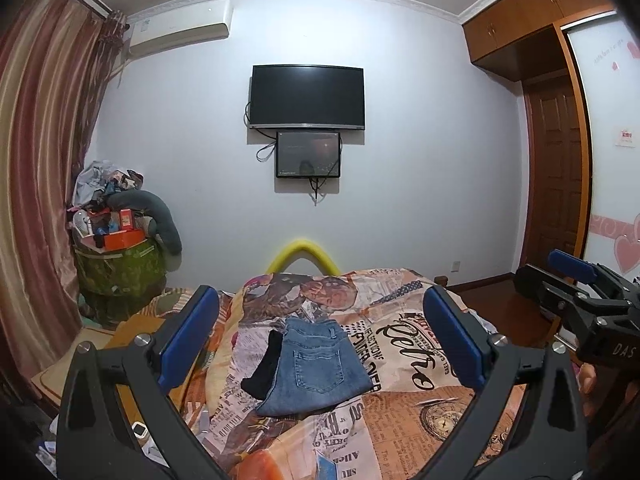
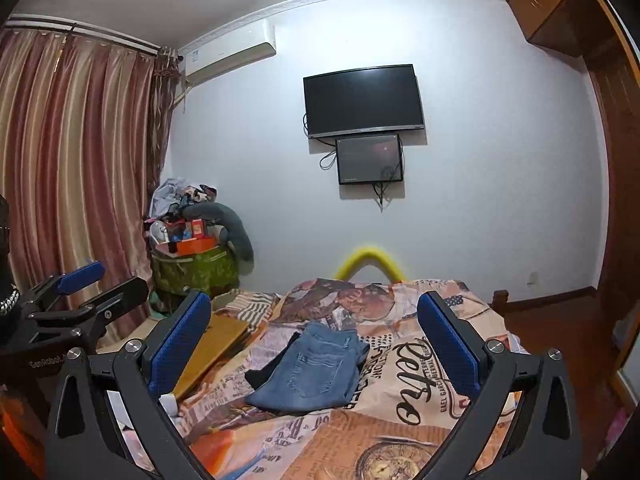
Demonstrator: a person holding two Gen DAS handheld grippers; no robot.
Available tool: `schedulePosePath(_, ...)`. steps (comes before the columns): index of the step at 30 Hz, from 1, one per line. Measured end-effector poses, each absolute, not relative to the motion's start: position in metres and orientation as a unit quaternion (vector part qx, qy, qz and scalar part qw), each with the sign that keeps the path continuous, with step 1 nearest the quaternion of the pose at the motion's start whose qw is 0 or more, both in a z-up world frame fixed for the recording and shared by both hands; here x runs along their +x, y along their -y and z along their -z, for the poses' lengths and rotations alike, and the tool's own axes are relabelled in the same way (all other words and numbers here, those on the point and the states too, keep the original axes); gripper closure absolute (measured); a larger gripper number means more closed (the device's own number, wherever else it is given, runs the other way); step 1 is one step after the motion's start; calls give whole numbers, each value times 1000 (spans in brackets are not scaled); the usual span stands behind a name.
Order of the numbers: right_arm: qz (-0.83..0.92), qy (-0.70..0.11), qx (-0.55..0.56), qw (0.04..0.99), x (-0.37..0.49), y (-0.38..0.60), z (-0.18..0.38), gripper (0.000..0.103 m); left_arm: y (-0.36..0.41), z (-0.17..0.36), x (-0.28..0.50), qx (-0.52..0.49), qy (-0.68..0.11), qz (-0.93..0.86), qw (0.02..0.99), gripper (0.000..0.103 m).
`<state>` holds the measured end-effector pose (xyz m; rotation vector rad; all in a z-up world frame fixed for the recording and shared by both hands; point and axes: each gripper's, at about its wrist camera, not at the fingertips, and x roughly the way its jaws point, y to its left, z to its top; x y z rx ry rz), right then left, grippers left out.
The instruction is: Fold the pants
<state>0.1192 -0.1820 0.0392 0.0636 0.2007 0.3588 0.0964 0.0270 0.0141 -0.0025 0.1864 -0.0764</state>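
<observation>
Bed [image 1: 420, 408] under newsprint-pattern cover, filling foreground. Wall-mounted TV [image 1: 307, 97] beyond, smaller screen [image 1: 308, 154] just beneath. Blue jeans [image 1: 316, 366] folded into compact stack mid-bed, back pocket up; black garment [image 1: 262, 368] touching their left edge. Left gripper [image 1: 320, 340] held above bed, jaws spread wide, empty. Right gripper [image 2: 314, 344] likewise wide apart, nothing held.

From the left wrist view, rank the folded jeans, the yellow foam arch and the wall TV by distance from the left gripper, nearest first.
1. Folded jeans, on the bedspread straight ahead of the open left gripper.
2. Yellow foam arch, at the bed's far end.
3. Wall TV, high on the far wall.
</observation>
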Motion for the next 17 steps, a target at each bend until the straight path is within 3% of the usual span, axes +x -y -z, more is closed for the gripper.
schedulePosePath(17,-179,-102,30,978,118,180,-40,0,-28,-15,95,-9,-97,44,994,0)
